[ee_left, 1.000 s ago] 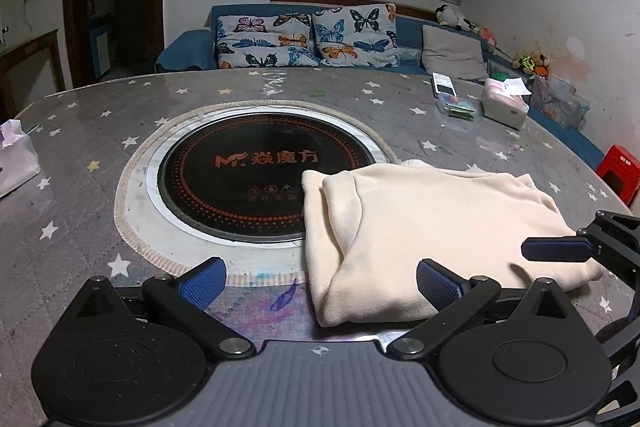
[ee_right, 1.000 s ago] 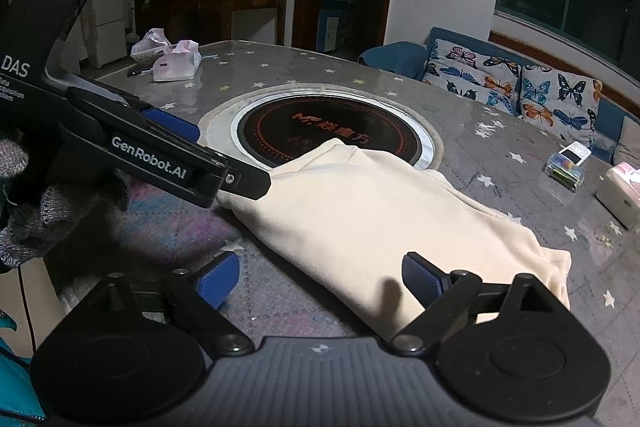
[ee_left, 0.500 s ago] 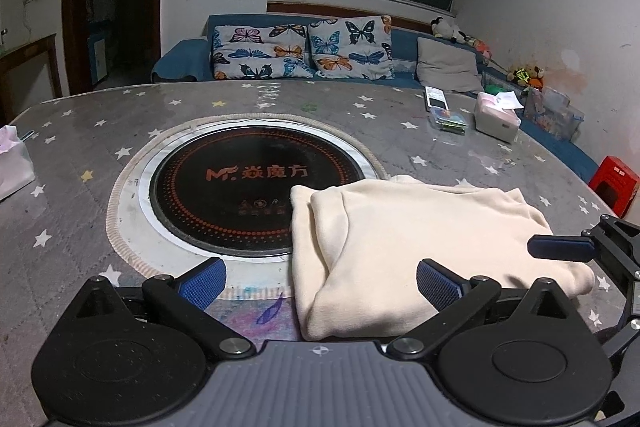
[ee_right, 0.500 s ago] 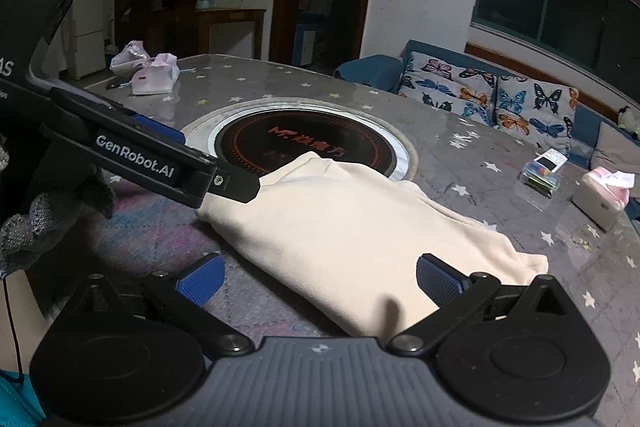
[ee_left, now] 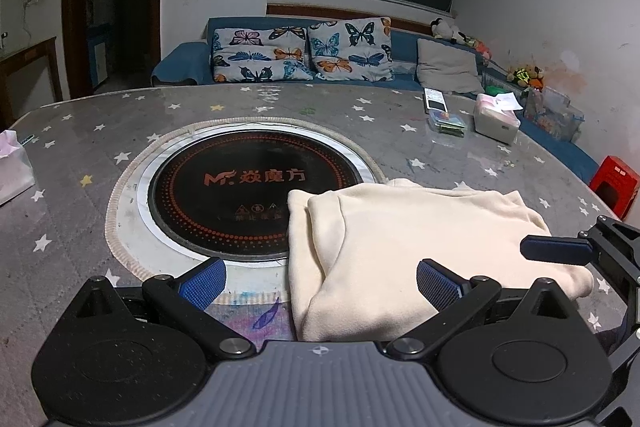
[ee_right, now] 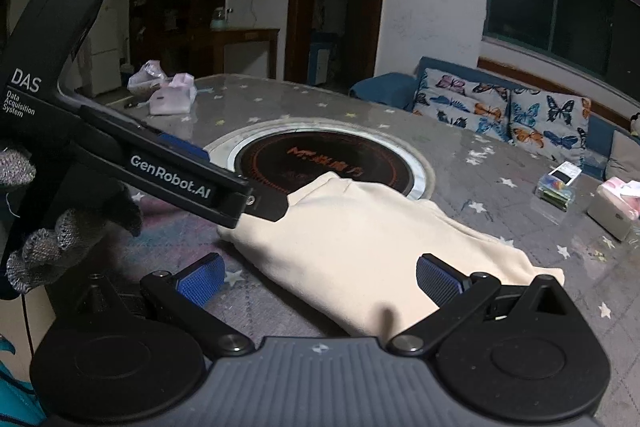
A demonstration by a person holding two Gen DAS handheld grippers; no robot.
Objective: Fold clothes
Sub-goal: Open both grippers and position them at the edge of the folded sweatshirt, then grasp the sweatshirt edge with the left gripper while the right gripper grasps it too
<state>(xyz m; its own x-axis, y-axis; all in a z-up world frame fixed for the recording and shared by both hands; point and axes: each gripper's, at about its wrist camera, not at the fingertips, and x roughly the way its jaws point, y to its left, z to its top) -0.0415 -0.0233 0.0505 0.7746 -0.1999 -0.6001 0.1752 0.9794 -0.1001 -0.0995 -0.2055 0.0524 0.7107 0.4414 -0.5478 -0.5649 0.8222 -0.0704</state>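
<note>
Lying folded, cream garment on table

Bare table left of the folded garment — boxes crowd the far right.

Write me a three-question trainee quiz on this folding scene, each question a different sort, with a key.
1. True or false: the left claw is clamped on the cream garment.
2. Multiple choice: the garment's far corner overlaps which thing? A) the black round cooktop B) the white tissue box C) the butterfly cushions
3. Fill the blank: the right claw stands ____, with nothing between its blue pads.

Key: 1 false, both claws are open and hold nothing; 2 A; 3 open.
</note>
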